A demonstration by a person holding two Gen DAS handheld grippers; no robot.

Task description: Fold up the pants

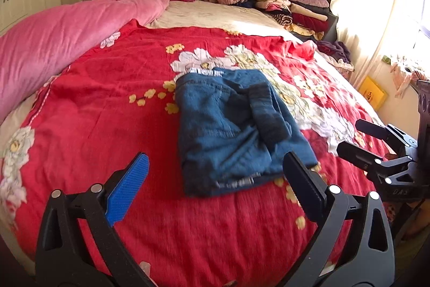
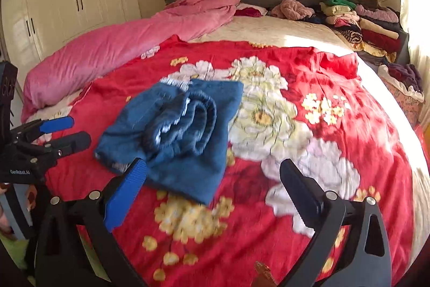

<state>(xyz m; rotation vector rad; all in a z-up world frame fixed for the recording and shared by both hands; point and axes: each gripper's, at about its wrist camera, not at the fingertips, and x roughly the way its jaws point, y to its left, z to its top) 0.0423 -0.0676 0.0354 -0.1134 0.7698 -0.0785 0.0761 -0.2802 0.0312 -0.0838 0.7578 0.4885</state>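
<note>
Looks like the folding is basically done. Left gripper point(image 1: 215, 190) is held with jaws spread, nothing gripped. The pants point(image 1: 231, 131) are lying in a compact bundle mid-blanket point(image 1: 107, 104), 1 cuff bunched on top. Right gripper point(image 2: 212, 192) is released too. Only flattening that lump seems needed.

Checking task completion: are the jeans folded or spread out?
Folded: the jeans lie as a compact layered bundle on the red blanket, both tongs clear.

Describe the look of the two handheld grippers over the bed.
Both match: black plastic frames with silver rivets. The left gripper and the right gripper each carry one ribbed blue pad and one black pad. White "GenRobot.AI" lettering marks the left one's body in the right wrist view. No cables visible.
</note>
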